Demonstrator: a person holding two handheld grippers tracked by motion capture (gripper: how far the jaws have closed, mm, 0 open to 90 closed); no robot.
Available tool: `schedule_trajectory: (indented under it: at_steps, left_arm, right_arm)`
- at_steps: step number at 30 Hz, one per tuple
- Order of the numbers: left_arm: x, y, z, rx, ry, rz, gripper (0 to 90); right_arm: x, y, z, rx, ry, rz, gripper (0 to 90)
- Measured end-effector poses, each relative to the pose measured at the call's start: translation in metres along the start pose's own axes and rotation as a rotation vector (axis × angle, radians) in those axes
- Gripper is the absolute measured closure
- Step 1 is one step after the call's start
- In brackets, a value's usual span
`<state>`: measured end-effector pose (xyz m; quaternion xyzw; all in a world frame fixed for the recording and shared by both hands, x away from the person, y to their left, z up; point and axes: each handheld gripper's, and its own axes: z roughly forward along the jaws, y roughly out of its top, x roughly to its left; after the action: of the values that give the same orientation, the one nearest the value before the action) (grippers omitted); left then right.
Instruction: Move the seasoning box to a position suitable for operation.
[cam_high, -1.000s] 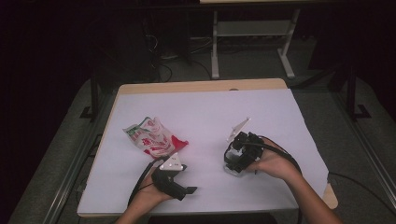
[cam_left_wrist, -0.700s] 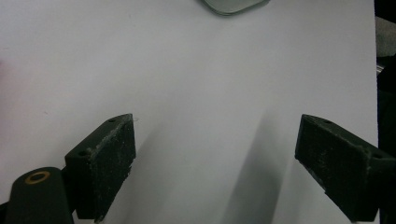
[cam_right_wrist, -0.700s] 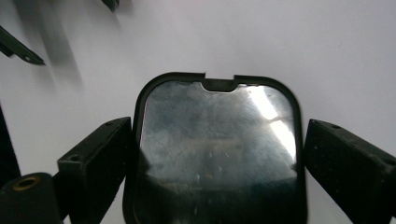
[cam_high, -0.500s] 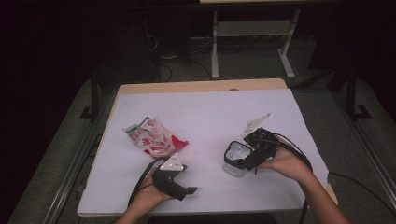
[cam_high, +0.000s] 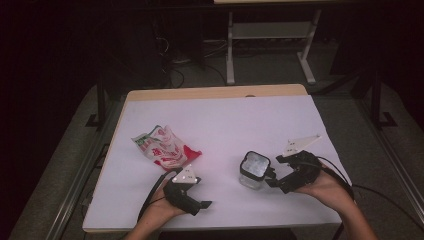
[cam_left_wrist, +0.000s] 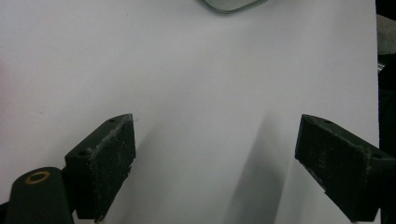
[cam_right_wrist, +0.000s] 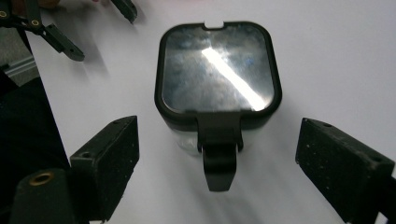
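A clear container with a black latched lid (cam_high: 254, 169) stands upright on the white table (cam_high: 220, 120), near the front at the right. My right gripper (cam_high: 274, 172) lies just right of it, pointing left at it, open and apart from it. The right gripper view has the lid (cam_right_wrist: 217, 70) ahead of the open right gripper (cam_right_wrist: 219, 126), its latch facing me. My left gripper (cam_high: 200, 192) rests open near the front edge, pointing right over bare table; in its own view (cam_left_wrist: 215, 121) nothing lies between the jaws and the container's edge (cam_left_wrist: 229, 3) shows far ahead.
A crumpled red, white and green snack bag (cam_high: 165, 147) lies left of centre, just beyond my left hand. A desk frame (cam_high: 270, 45) and cables stand on the floor behind the table. The left gripper (cam_right_wrist: 105, 37) also appears far off in the right gripper view.
My right gripper has drawn back to the right, away from the container, which now stands free on the table. The left gripper and the bag have not moved.
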<state>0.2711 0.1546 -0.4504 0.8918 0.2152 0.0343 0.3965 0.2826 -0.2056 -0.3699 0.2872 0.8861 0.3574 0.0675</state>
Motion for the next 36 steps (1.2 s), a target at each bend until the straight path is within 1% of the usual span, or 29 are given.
schedule_trajectory:
  at_steps: [3, 6, 7, 9, 11, 12, 13, 16, 17, 20, 21, 26, 28, 31, 34, 36]
  left_arm:
    - [0.000, 0.000, 0.000, -0.004, 0.000, -0.010, 11.9]
    - [0.000, -0.001, 0.000, -0.011, 0.003, -0.012, 12.0]
    - [0.000, -0.001, 0.000, -0.009, 0.004, -0.015, 12.0]
    - [0.001, -0.001, -0.001, -0.007, 0.004, -0.011, 12.1]
    - [0.001, -0.001, -0.001, -0.006, 0.005, -0.008, 12.2]
    - [0.001, -0.001, -0.001, -0.005, 0.007, -0.008, 12.3]
    - [0.002, -0.001, -0.001, -0.003, 0.006, -0.007, 12.4]
    - [0.002, -0.002, -0.001, 0.004, 0.013, -0.008, 12.6]
    - [0.002, -0.002, -0.001, 0.002, 0.015, -0.008, 12.7]
    - [0.003, -0.002, -0.002, 0.002, 0.018, -0.012, 12.7]
    - [0.004, -0.003, -0.002, -0.001, 0.017, -0.015, 12.7]
    - [0.004, -0.004, -0.002, -0.003, 0.019, -0.015, 12.8]
    - [0.004, -0.004, -0.001, -0.006, 0.018, -0.015, 12.8]
    - [0.004, -0.004, 0.000, -0.005, 0.030, -0.001, 13.0]
    - [0.003, -0.004, 0.000, -0.012, 0.036, 0.010, 13.0]
    - [0.003, -0.004, -0.001, -0.016, 0.030, 0.008, 13.0]
  right_arm:
    - [0.001, -0.010, -0.002, -0.014, -0.001, 0.022, 15.4]
    - [0.004, -0.017, -0.005, -0.042, 0.005, 0.030, 22.4]
    - [0.004, -0.020, -0.006, -0.056, 0.004, 0.026, 25.3]
    - [0.006, -0.026, -0.008, -0.066, 0.013, 0.034, 30.4]
    - [0.007, -0.033, -0.011, -0.079, 0.002, 0.031, 39.5]
    - [0.007, -0.036, -0.012, -0.084, -0.006, 0.036, 43.7]
    - [0.007, -0.038, -0.012, -0.085, -0.005, 0.042, 50.5]
    - [0.008, -0.045, -0.010, -0.087, 0.005, 0.029, 68.1]
    - [0.008, -0.046, -0.008, -0.082, 0.013, 0.032, 73.1]
    - [0.009, -0.050, -0.002, -0.079, 0.020, 0.014, 88.7]
    - [0.010, -0.050, -0.001, -0.084, 0.022, 0.008, 89.9]
    - [0.012, -0.051, 0.007, -0.085, 0.042, -0.010, 89.9]
    - [0.012, -0.051, 0.010, -0.081, 0.043, -0.003, 89.9]
    - [0.011, -0.052, 0.016, -0.069, 0.055, 0.001, 89.9]
    - [0.010, -0.053, 0.020, -0.064, 0.053, 0.005, 89.9]
    - [0.008, -0.053, 0.023, -0.057, 0.046, 0.005, 89.9]
